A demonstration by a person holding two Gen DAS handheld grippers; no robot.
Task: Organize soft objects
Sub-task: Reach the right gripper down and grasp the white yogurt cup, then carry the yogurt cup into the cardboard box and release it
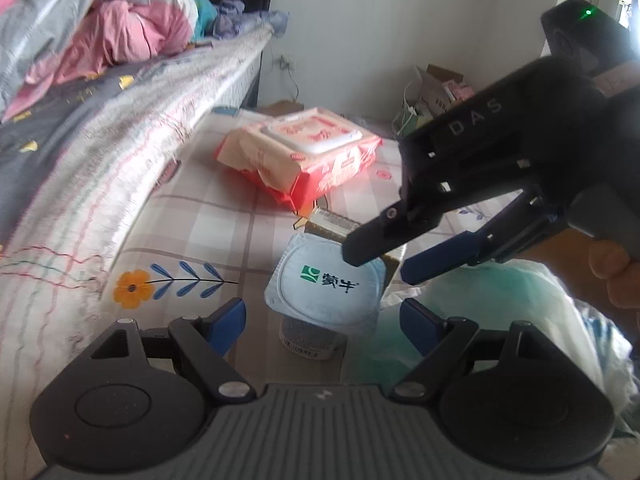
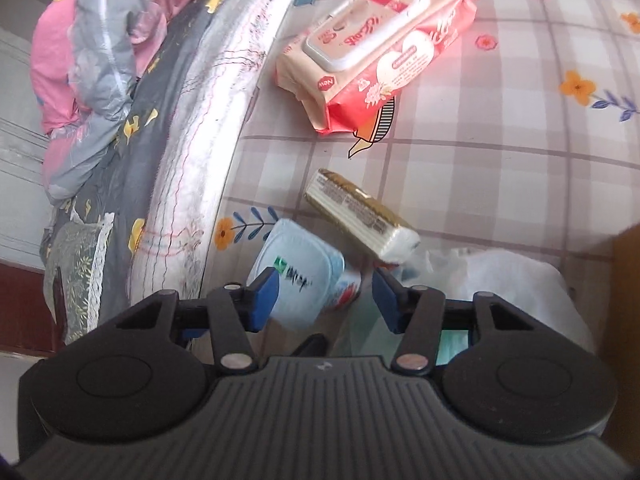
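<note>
A yogurt cup (image 1: 326, 284) with a pale blue foil lid stands on the checked tablecloth (image 1: 224, 216). My left gripper (image 1: 324, 324) is open around it, both blue pads clear of the cup. Behind the cup lies a gold-and-white tissue packet (image 1: 334, 222), and farther back a red-and-cream wet wipes pack (image 1: 304, 152). My right gripper (image 1: 390, 260) comes in from the right, fingers apart over the cup's far rim and the packet's end, pressing on nothing. In the right wrist view the right gripper (image 2: 326, 300) is open just before the blurred cup (image 2: 296, 276), with the packet (image 2: 360, 216) and wipes (image 2: 376, 52) beyond.
A bed edge with a grey patterned sheet and pink bedding (image 1: 120, 40) runs along the left. A crumpled white-and-green plastic bag (image 1: 500, 320) lies right of the cup. A paper bag with boxes (image 1: 432, 96) stands by the wall. A cardboard edge (image 2: 624, 280) shows at the right.
</note>
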